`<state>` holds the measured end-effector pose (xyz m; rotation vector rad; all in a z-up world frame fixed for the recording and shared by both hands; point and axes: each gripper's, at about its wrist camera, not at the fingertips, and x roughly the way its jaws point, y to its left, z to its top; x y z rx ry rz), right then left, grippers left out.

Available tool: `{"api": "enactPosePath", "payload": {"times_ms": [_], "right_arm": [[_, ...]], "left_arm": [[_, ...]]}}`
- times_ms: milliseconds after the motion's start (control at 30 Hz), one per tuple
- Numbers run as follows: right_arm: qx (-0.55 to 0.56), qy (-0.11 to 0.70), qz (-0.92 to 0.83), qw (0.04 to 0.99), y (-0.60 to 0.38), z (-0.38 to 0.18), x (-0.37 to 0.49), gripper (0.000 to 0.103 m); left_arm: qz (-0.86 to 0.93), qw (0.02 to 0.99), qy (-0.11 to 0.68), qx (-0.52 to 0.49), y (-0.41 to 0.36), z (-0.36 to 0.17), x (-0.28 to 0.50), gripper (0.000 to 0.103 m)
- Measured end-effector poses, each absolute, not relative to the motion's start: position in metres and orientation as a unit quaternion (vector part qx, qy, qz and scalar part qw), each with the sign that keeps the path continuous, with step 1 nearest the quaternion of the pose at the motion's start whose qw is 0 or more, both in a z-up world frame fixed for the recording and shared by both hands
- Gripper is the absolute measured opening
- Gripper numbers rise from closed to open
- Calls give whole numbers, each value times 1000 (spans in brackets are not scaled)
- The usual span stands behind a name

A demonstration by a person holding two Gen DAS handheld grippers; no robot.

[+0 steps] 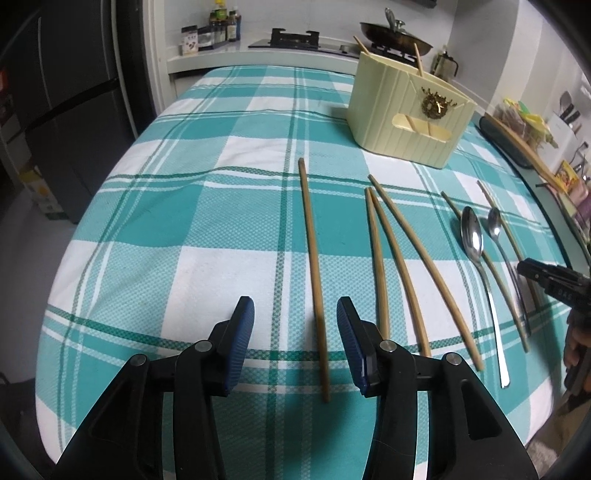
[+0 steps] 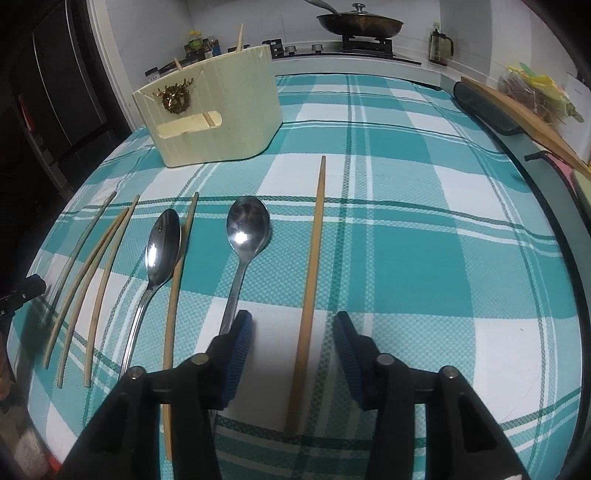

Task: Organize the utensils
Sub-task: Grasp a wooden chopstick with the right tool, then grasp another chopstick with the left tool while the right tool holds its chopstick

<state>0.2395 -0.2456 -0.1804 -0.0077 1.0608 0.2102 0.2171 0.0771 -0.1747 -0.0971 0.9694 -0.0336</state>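
Several wooden chopsticks and two metal spoons lie on a teal checked tablecloth point(image 1: 184, 229). My left gripper point(image 1: 295, 317) is open, its jaws either side of the leftmost chopstick point(image 1: 312, 266). Three more chopsticks point(image 1: 399, 258) lie to its right, then the spoons point(image 1: 472, 236). My right gripper point(image 2: 293, 332) is open around the rightmost chopstick point(image 2: 314, 266); a spoon point(image 2: 247, 229) lies just left of it, a second spoon point(image 2: 162, 243) further left. A cream utensil holder point(image 1: 406, 110) stands at the back with two chopsticks in it; it also shows in the right wrist view point(image 2: 214, 110).
A stove with a lidded pan point(image 2: 360, 22) and spice bottles point(image 1: 218, 29) stand on the counter behind the table. A dark tray with a wooden board point(image 2: 491, 107) sits at the table's right edge. A dark fridge point(image 1: 55, 110) stands to the left.
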Motion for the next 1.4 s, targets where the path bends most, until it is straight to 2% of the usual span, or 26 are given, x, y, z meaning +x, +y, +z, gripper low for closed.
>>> {"api": "enactPosePath", "payload": {"times_ms": [100,233,400,467,567,633,667,700,800,1233,1333,1400], "right_arm": [[-23,504,76,860,-248,-180,242,8],[-16,510,53,859,-263,-178,236,7],[-24,524,35,850,-283,-175,209,7],[-19,528,30,848,-291,-173,200,7],[2,527,26,850,-301,-170,192,9],[13,523,25,852,-306,-169,189,28],[16,521,24,853,-307,-168,189,33],[16,520,25,854,-307,-168,188,36],[8,525,36,850,-303,-168,191,36],[-20,587,93,804,-303,-171,231,36],[-35,595,97,797,-298,-176,246,36],[-47,594,98,797,-292,-175,257,37]], "left_arm": [[-11,884,465,-51,82,-175,218,48],[-4,884,464,-53,90,-174,218,49],[7,884,466,-44,99,-178,216,55],[8,883,468,-44,101,-180,216,61],[5,884,466,-47,103,-180,216,65],[-3,886,460,-53,103,-175,217,70],[-8,888,456,-55,103,-172,217,74],[-11,890,452,-55,102,-169,217,80],[-16,893,447,-46,101,-162,220,91],[-78,850,519,42,79,-179,279,91],[-75,842,532,52,75,-187,301,88],[-66,838,539,57,75,-192,316,82]]}}
